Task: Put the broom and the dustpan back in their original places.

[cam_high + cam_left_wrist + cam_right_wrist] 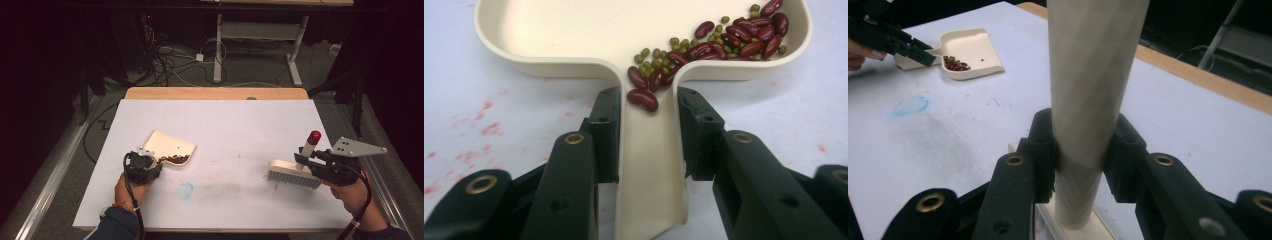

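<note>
White table (225, 130): left gripper (143, 167) clamped on dustpan (167, 145) handle, steadying collected beans (174, 159); right gripper (327, 167) clamped on brush (295, 172) handle, bristles down for sweeping

left gripper (151, 167): low at table's left, jaws clamped
right gripper (312, 162): at table's right, jaws clamped
forearms: enter from the bottom edge

Table (225, 130) brightly lit from above, surroundings dark; high view soft, grainy; close jaws blurred in gripper views.
</note>
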Demonstrator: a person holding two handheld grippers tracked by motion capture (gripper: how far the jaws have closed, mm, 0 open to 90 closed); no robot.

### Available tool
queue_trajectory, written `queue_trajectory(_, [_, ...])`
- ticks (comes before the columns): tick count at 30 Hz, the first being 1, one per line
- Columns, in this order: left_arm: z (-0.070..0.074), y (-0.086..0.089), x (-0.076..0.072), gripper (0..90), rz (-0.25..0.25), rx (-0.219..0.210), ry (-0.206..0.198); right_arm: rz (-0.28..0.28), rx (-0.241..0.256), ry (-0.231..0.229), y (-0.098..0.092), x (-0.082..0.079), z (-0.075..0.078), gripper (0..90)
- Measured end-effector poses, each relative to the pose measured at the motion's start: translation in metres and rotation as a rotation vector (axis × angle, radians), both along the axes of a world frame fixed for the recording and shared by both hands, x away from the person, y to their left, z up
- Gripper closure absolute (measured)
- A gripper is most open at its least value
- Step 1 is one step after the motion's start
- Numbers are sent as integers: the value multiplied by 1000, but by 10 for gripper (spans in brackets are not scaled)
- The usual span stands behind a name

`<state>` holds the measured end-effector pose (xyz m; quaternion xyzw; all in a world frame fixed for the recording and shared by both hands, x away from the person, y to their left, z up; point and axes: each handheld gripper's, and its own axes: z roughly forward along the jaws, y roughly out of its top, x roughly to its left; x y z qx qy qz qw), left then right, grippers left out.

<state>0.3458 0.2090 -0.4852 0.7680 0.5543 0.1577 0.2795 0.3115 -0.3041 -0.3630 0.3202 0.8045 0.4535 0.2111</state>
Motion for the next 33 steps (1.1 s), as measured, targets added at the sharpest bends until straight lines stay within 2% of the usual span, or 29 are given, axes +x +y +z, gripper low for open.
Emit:
queue_trajectory(3, [-3, -2, 4, 636, 68, -4, -14, 36, -5, 44, 1, 9, -3, 699])
queue_trajectory(5, [-3, -8, 5, 632, 89, -1, -18, 52, -15, 55, 3, 16, -7, 693])
queue_trajectory(7, [-5, -15, 4, 586, 70, -6, -11, 48, 8, 68, 4, 23, -9, 695])
queue_trajectory(8, [-5, -17, 3, 527, 69, 0, -11, 37, -3, 59, 5, 27, -9, 690])
queue_trajectory(11, [-5, -22, 2, 463, 54, -10, -12, 3, -41, 34, 7, 38, -8, 662])
queue_trajectory(13, [-4, -24, 0, 408, 38, 2, -17, -20, -54, 25, 10, 47, -8, 650])
queue_trajectory(16, [0, -24, -5, 337, 11, -8, -60, -44, -72, 38, 14, 63, -12, 629])
queue_trajectory(18, [5, -20, -10, 308, -46, -39, -107, -86, -79, 40, 16, 73, -14, 613])
queue_trajectory(19, [8, -19, -13, 297, -69, -42, -134, -93, -96, 39, 18, 79, -15, 606])
queue_trajectory(21, [12, -15, -20, 291, -97, -45, -184, -121, -92, 48, 19, 89, -18, 601])
queue_trajectory(22, [13, -13, -24, 289, -111, -40, -201, -134, -97, 52, 20, 95, -21, 599])
queue_trajectory(24, [14, -8, -32, 220, -137, -29, -240, -155, -100, 68, 21, 105, -27, 591])
queue_trajectory(26, [13, -3, -40, 233, -175, -14, -277, -198, -113, 80, 23, 112, -31, 588])
queue_trajectory(28, [11, 2, -45, 193, -214, 1, -296, -214, -112, 93, 23, 118, -35, 586])
queue_trajectory(33, [8, 11, -57, 169, -286, 17, -355, -272, -109, 79, 28, 128, -40, 556])
